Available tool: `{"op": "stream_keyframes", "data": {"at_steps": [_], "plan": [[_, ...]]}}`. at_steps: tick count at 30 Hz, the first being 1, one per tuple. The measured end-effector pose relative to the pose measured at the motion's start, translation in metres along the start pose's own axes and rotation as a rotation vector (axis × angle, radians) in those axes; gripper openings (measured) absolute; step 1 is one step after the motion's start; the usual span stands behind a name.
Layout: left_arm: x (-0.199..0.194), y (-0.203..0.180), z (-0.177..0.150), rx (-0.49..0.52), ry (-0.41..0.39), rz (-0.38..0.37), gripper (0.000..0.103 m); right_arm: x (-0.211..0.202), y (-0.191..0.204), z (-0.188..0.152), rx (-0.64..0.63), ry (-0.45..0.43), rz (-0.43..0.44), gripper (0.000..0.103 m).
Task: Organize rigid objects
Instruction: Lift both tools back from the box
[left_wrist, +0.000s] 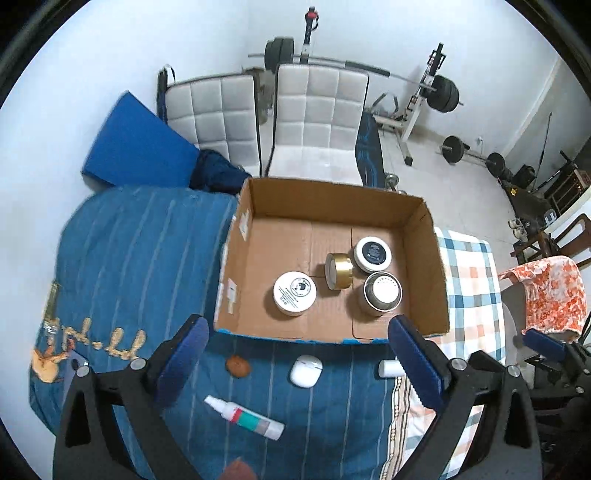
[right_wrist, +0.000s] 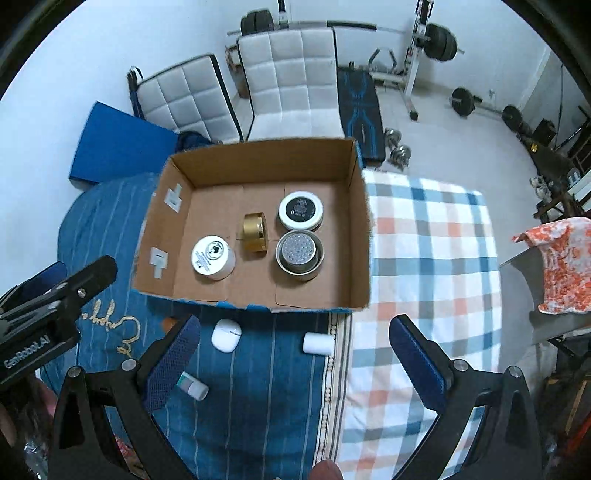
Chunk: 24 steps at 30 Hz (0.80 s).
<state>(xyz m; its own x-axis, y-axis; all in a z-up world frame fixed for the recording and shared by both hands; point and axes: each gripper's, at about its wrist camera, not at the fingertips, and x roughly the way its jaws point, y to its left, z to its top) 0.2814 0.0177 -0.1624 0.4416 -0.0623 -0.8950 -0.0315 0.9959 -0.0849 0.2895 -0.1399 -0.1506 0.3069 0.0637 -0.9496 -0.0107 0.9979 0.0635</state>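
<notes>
Both grippers, left (left_wrist: 297, 350) and right (right_wrist: 295, 345), gape wide and empty. The corrugated cardboard box (left_wrist: 428, 258) holds four round jars (left_wrist: 294, 293); the gold one (left_wrist: 338, 271) lies on its side. On the striped blue blanket (left_wrist: 140, 258) near the box: white earbud case (left_wrist: 306, 370), plastic tube (left_wrist: 245, 417).

Bright, even indoor light with soft shadows; strong fisheye bending and dark vignette at the edges.

"GenRobot.AI" | white lettering on the black body of the left gripper (right_wrist: 55, 295) | jar labels too small to read
</notes>
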Motion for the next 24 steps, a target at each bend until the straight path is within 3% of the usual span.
{"op": "stream_keyframes", "data": {"at_steps": [11, 24], "plan": [[-0.083, 0.009, -0.020, 0.035, -0.102, -0.004, 0.100, -0.097, 0.012, -0.040, 0.042, -0.117, 0.012, 0.103], [-0.113, 0.012, -0.045, 0.046, -0.133, -0.003, 0.100, -0.131, 0.029, -0.063, 0.028, -0.188, -0.021, 0.103]]}}
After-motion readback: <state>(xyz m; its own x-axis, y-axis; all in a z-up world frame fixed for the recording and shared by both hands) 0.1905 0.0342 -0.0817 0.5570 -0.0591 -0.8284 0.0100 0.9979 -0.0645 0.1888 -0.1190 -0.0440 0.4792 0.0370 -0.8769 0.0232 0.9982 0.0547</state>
